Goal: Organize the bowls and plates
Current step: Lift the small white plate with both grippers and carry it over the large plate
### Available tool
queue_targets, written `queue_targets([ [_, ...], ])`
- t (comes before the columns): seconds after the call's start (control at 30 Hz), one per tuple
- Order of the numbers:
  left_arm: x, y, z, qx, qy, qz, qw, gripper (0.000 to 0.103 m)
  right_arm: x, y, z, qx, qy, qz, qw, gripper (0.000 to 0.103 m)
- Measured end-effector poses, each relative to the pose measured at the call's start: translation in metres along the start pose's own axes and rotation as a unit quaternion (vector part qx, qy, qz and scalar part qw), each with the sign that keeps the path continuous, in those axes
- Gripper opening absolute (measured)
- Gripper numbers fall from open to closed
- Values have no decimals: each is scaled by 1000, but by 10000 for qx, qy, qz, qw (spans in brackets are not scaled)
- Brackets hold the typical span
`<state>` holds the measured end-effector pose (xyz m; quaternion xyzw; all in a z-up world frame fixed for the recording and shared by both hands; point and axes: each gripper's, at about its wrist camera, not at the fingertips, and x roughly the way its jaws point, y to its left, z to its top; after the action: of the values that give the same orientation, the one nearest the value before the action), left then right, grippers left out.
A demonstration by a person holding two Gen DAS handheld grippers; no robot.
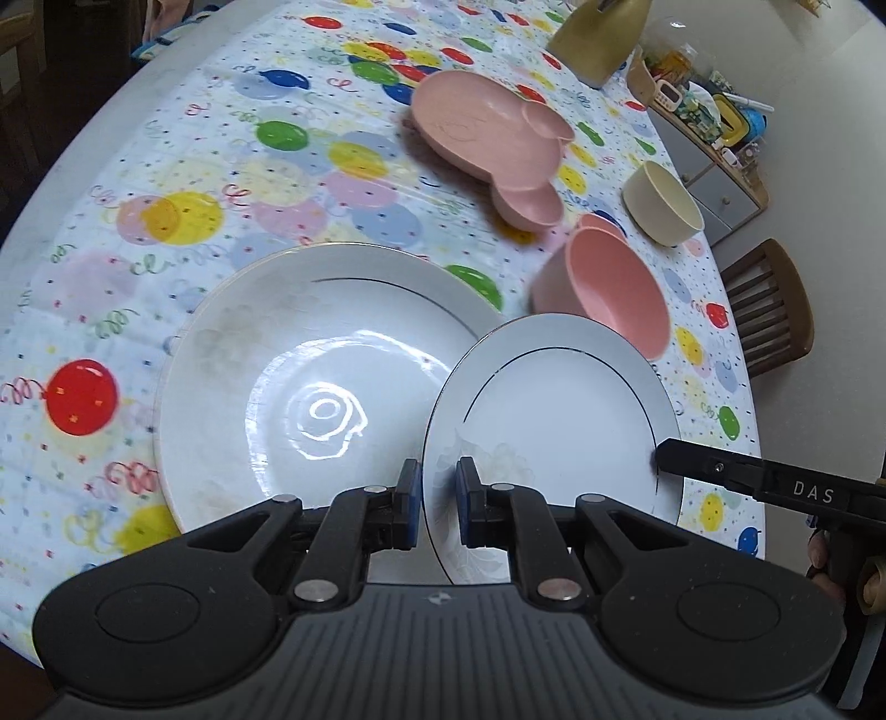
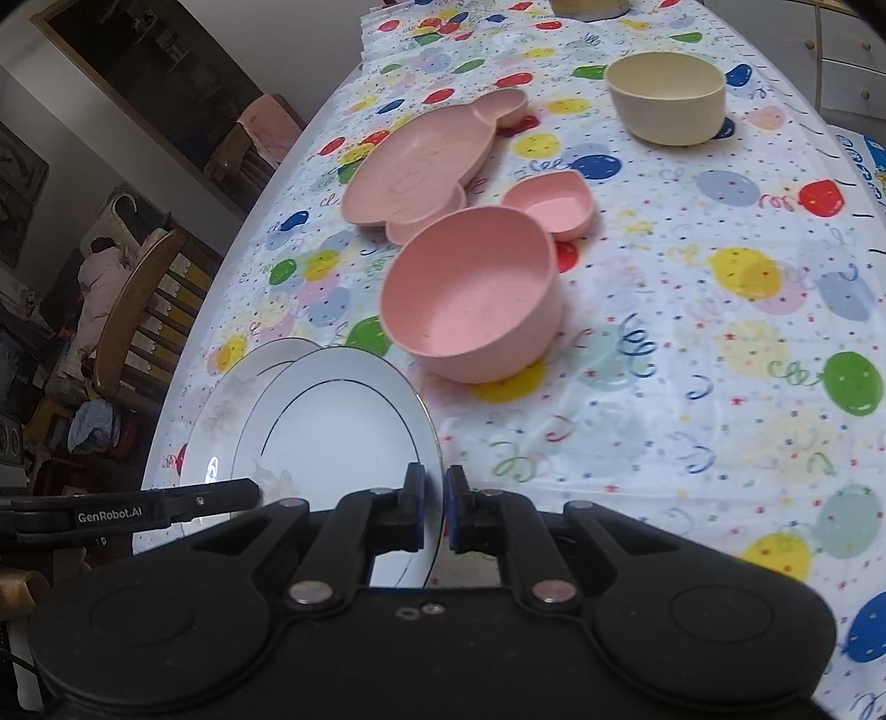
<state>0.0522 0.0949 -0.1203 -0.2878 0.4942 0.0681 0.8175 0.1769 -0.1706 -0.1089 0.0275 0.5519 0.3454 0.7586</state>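
Observation:
A small white plate (image 1: 559, 410) with a thin dark ring is held tilted above the table, overlapping a large white plate (image 1: 288, 376) that lies flat. My left gripper (image 1: 437, 501) is shut on the small plate's near rim. My right gripper (image 2: 434, 507) is shut on the same small plate (image 2: 338, 426) at its opposite rim; it also shows in the left wrist view (image 1: 659, 457). The large plate (image 2: 221, 421) lies under it. A pink bowl (image 2: 470, 299), a small pink heart dish (image 2: 554, 207), a pink bear-shaped divided plate (image 2: 421, 166) and a cream bowl (image 2: 667, 97) stand beyond.
The table wears a balloon-print cloth (image 2: 720, 387). A gold-coloured object (image 1: 601, 39) stands at the table's far end. A wooden chair (image 1: 769, 310) and a cluttered low cabinet (image 1: 709, 133) are beside the table. Another wooden chair (image 2: 138, 310) stands at the other side.

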Motion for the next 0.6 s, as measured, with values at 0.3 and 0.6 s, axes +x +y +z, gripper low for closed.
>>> queue_targets([
  [0.3,-7,49,10,-53,80,116,9999,12,36,44,-4,27,87,-10,10000,7],
  [0.6,2,72,18,14,225,153,9996,12,65,66,-8,85,176,-99,9998,7],
])
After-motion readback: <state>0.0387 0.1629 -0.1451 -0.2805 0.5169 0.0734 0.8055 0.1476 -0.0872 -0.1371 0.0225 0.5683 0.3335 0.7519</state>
